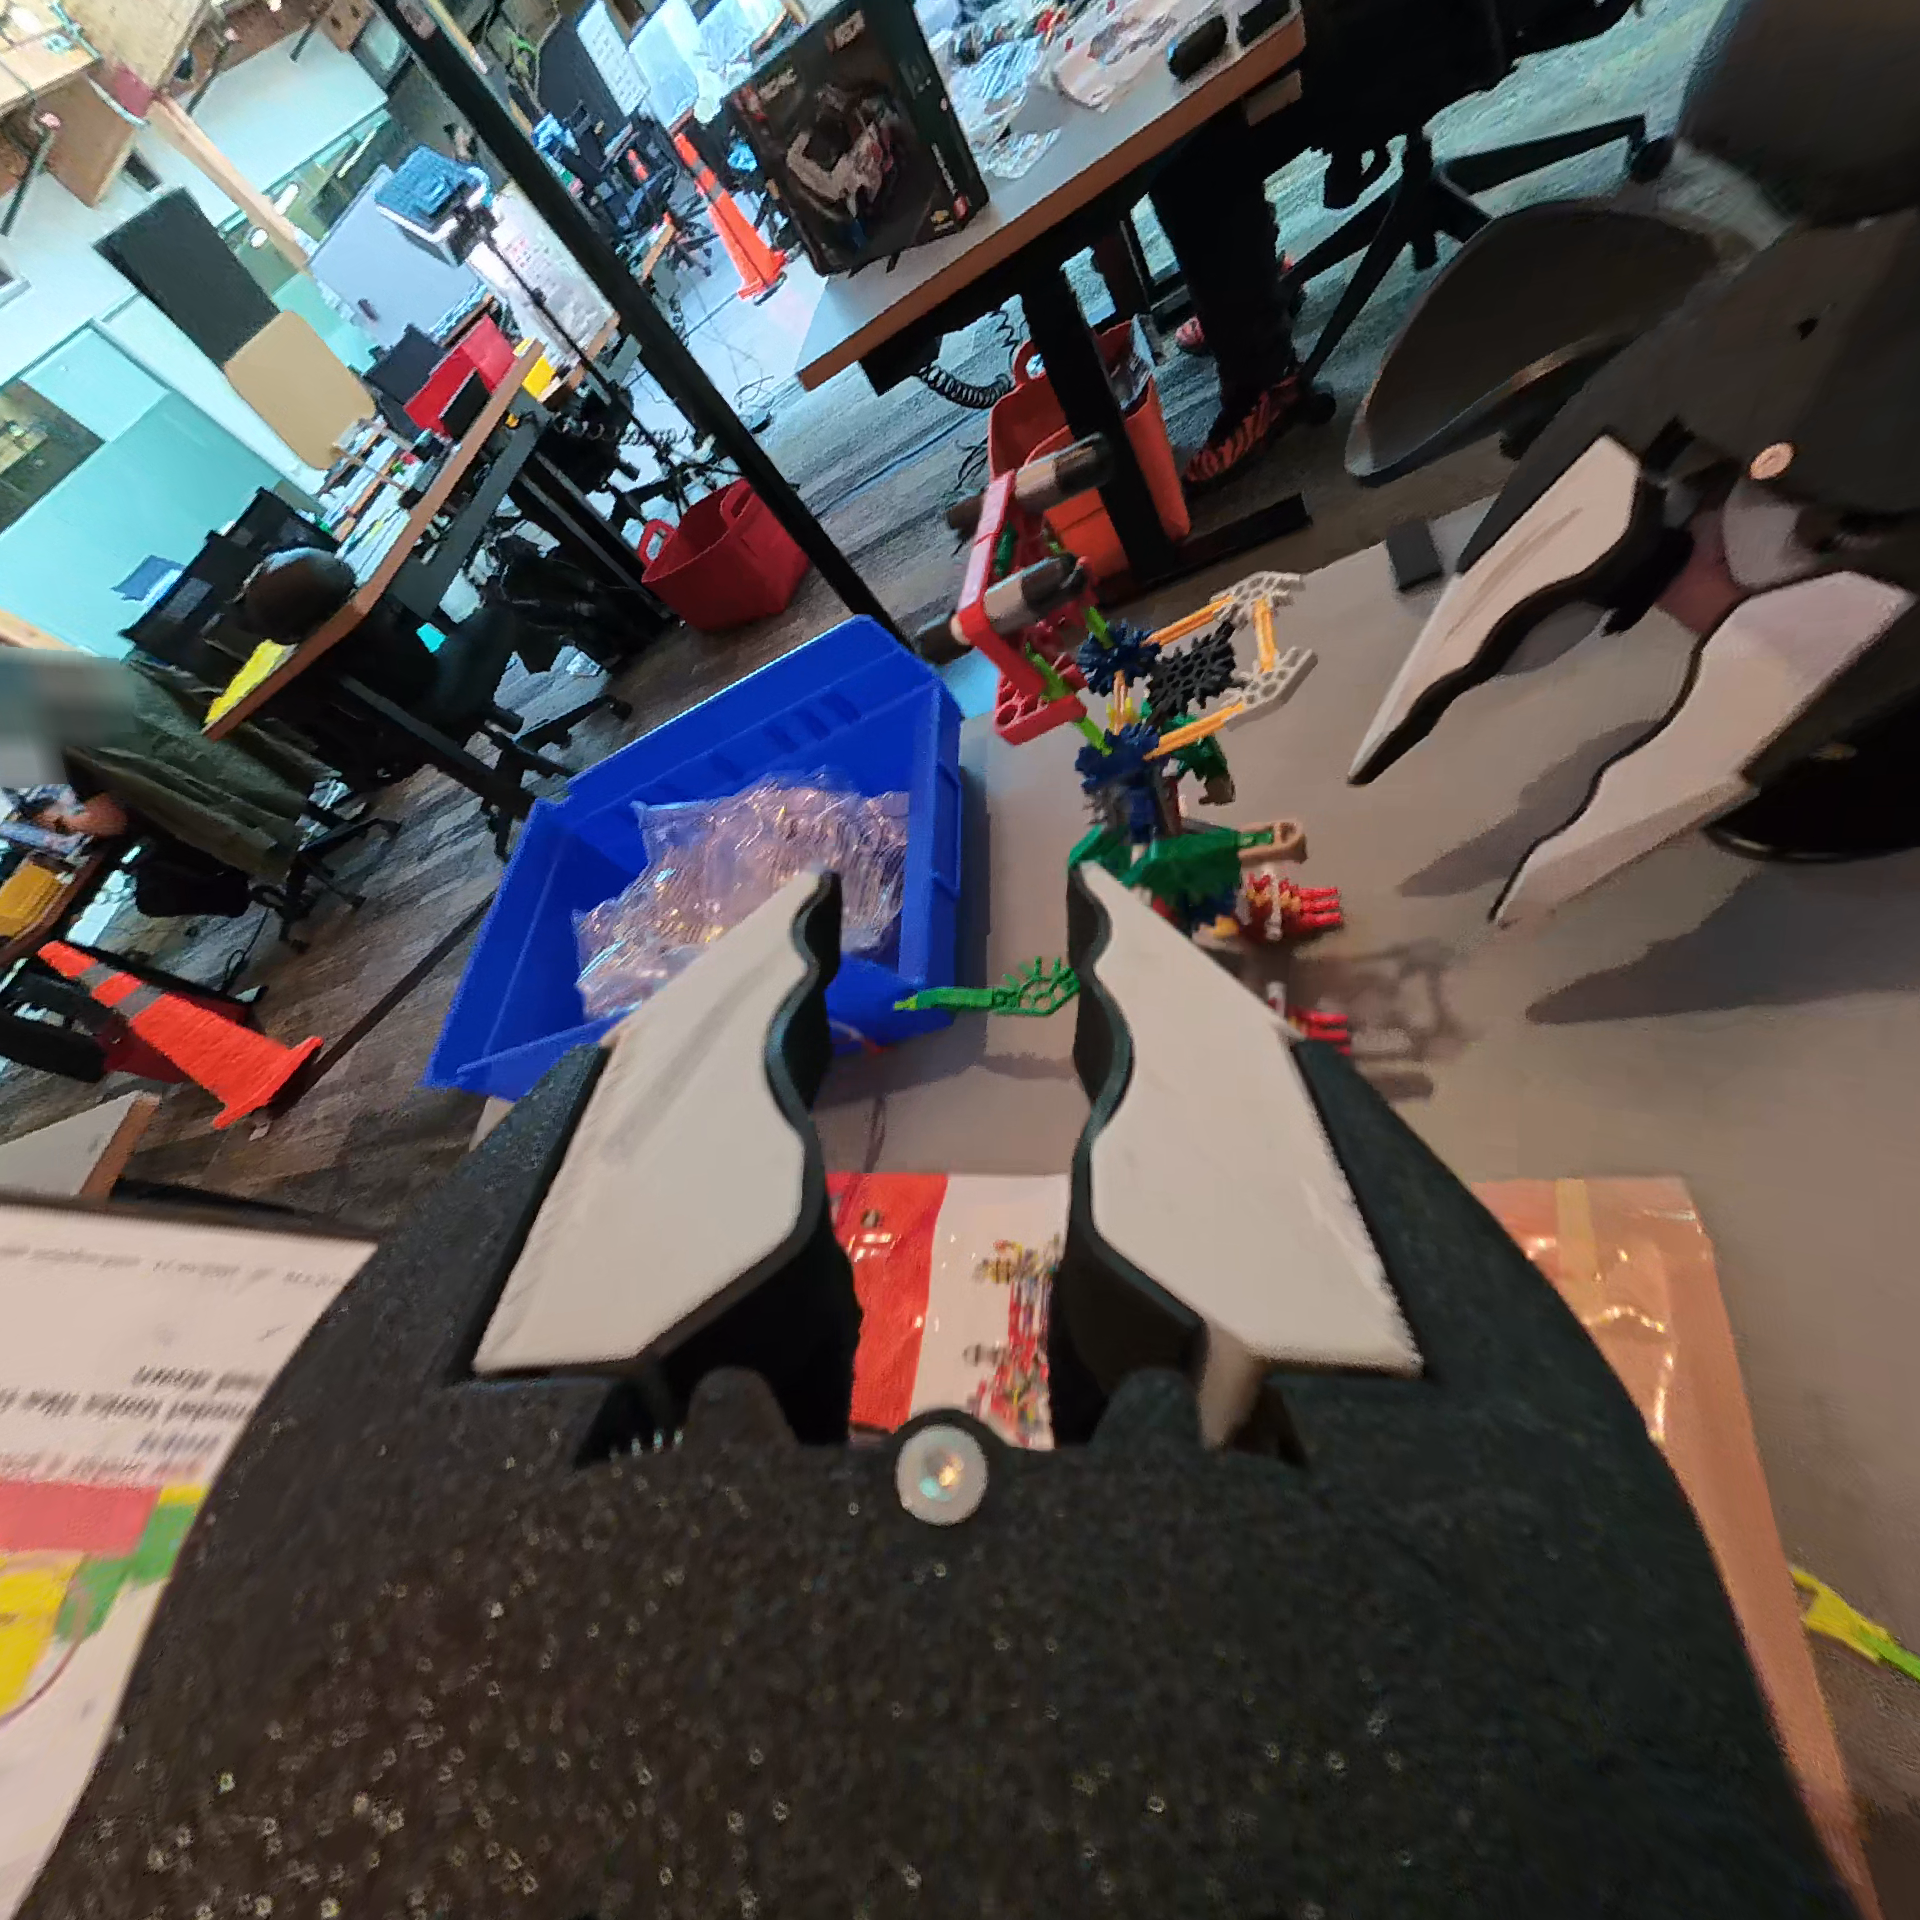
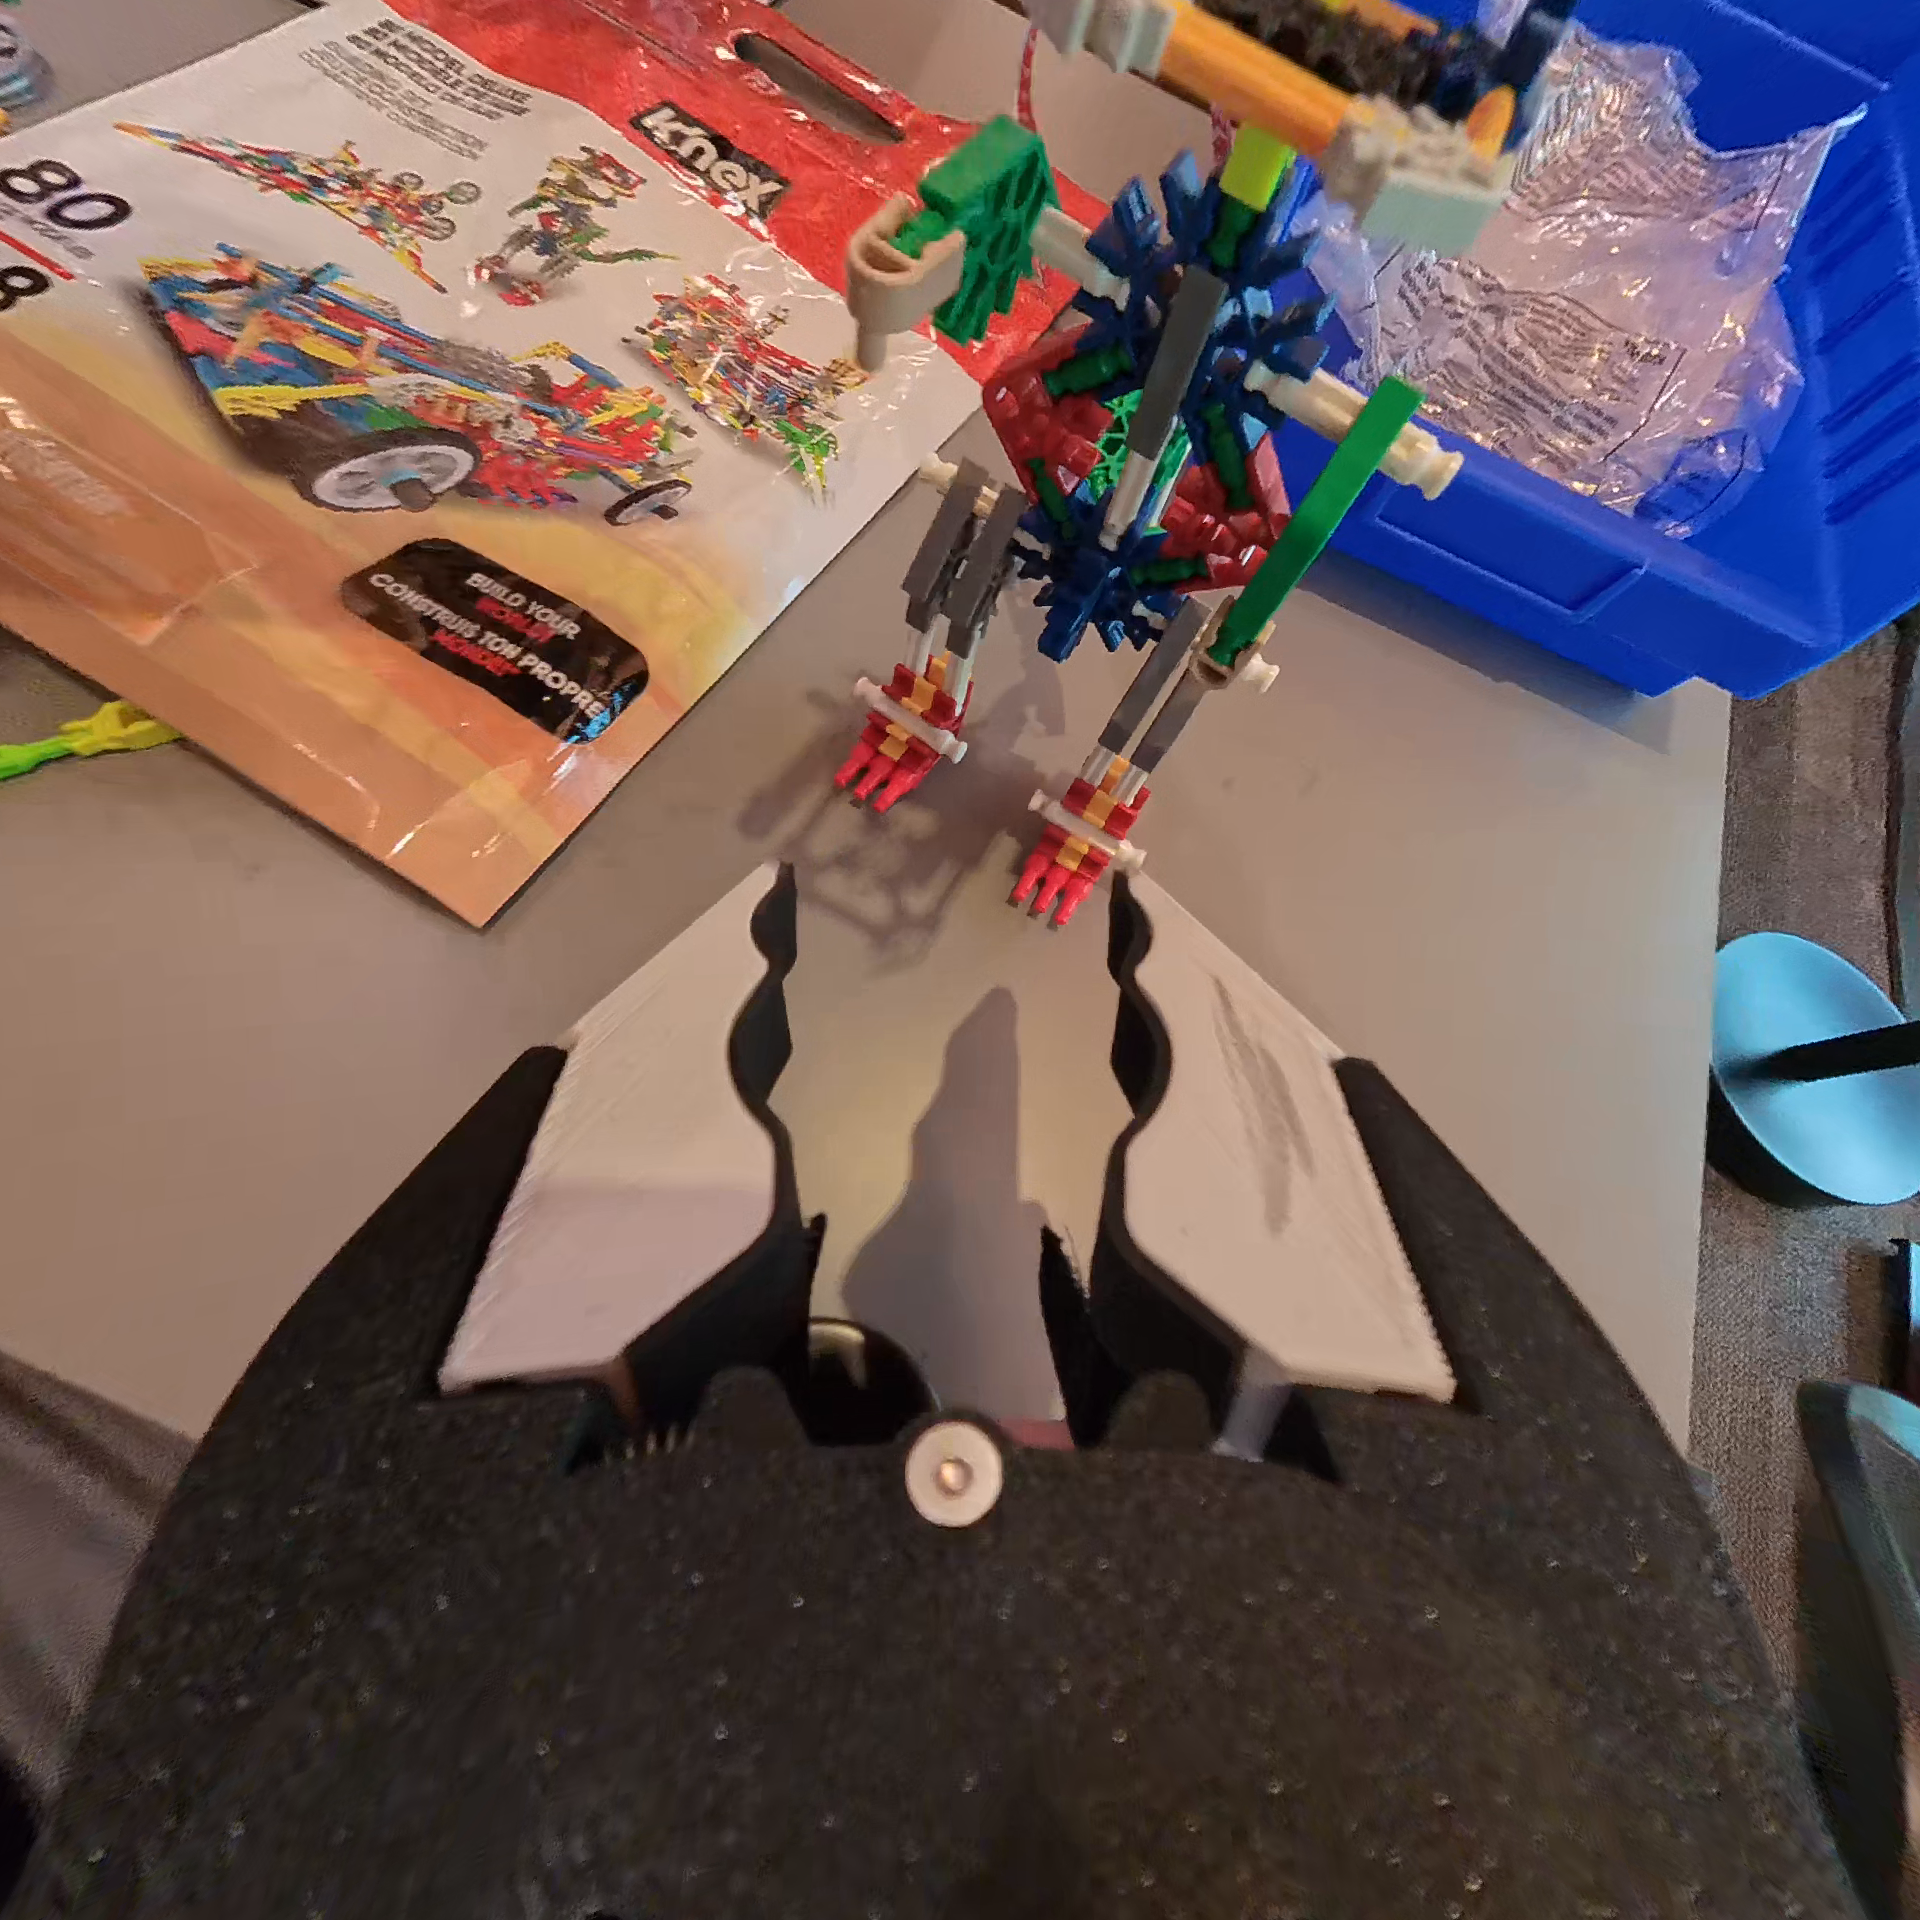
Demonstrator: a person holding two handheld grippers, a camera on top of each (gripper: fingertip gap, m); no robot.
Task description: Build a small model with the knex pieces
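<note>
A toy figure built of coloured plastic rods and connectors (image 2: 1122, 499) stands upright on the grey table (image 2: 312, 1039) on two red feet (image 2: 1081, 852). It also shows in the left wrist view (image 1: 1174, 769). My right gripper (image 2: 951, 894) is open and empty, low over the table, its tips just short of the figure's nearer foot. My left gripper (image 1: 951, 914) is open and empty, held above the table with a loose green connector piece (image 1: 997, 997) lying ahead of its tips. The right gripper also shows in the left wrist view (image 1: 1434, 842), open.
A blue bin (image 1: 717, 748) with crumpled clear plastic bags (image 2: 1579, 343) sits beside the figure. A printed toy package (image 2: 395, 436) lies flat on the table. A light green piece (image 2: 83, 743) lies by it. Desks, chairs, red buckets and an orange cone stand beyond. My right fingertips sit around 20 centimeters from my left ones. The printed toy package (image 2: 395, 436) is about 20 centimeters from both grippers' fingertips.
</note>
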